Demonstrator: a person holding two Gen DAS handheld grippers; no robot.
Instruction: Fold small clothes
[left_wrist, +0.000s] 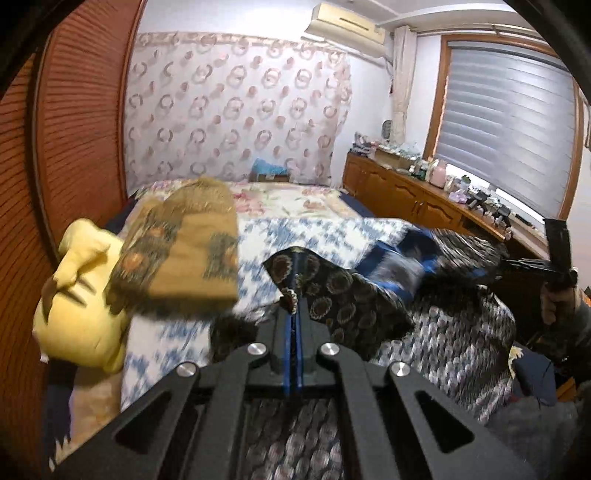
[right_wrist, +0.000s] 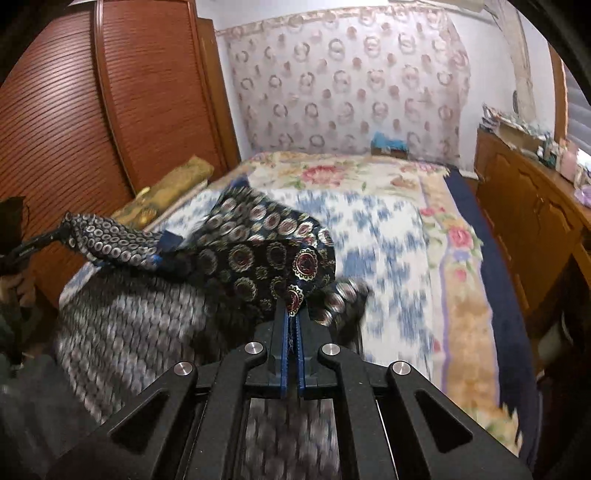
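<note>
A dark patterned garment (left_wrist: 343, 295) with round medallions and a grey scale-print side hangs between both grippers above the bed. My left gripper (left_wrist: 294, 306) is shut on one edge of it. My right gripper (right_wrist: 292, 306) is shut on another edge of the garment (right_wrist: 258, 254). In the right wrist view the left gripper (right_wrist: 37, 242) shows at far left, pinching the cloth's other end. In the left wrist view the right gripper (left_wrist: 557, 258) shows at far right. The cloth's lower part drapes under both grippers.
The bed (right_wrist: 388, 229) has a blue-and-white cover and a floral blanket. A folded tan patterned garment (left_wrist: 184, 251) and a yellow plush (left_wrist: 77, 295) lie at its left side. A wooden wardrobe (right_wrist: 110, 110) stands left, a cluttered wooden dresser (left_wrist: 424, 195) right.
</note>
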